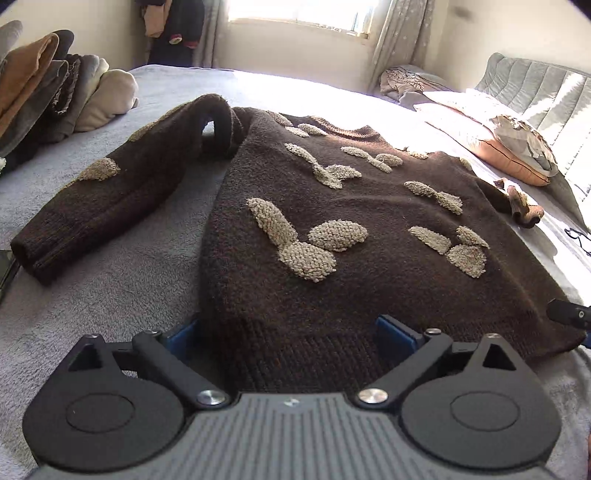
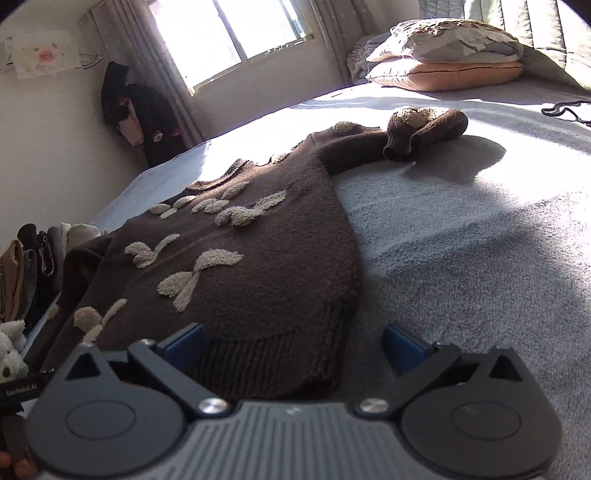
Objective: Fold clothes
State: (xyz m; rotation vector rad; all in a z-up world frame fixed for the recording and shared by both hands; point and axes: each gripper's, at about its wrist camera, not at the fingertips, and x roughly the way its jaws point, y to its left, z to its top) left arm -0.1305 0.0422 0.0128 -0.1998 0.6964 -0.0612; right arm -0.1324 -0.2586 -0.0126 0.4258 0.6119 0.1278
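The left claw (image 1: 291, 332) is wide open, with its blue fingers (image 1: 391, 330) on each side of the ribbed bottom edge of a brown sweater (image 1: 332, 266). The fingers do not squeeze the cloth. The right claw (image 2: 293, 345) is wide open too. One of its blue fingers (image 2: 184, 345) sits over the sweater's bottom corner, and the other (image 2: 400, 349) is over the bare gray blanket (image 2: 461, 266).

The sweater lies flat on the bed, front side up, with fluffy tan patches (image 1: 306, 240) on it. One sleeve (image 1: 103, 199) stretches out to the left on the blanket. The other sleeve (image 2: 406, 138) reaches toward the pillows and is bunched up at its end.

To the left, near the sweater, stands a row of folded clothes (image 1: 55, 92). A small white stuffed toy (image 2: 11, 347) sits by them. Farther back, two pillows (image 2: 447, 55) are stacked at the head of the bed. Behind the bed is a bright window (image 2: 229, 33) with curtains (image 2: 162, 66), and dark clothes (image 2: 136, 110) hang in the corner.
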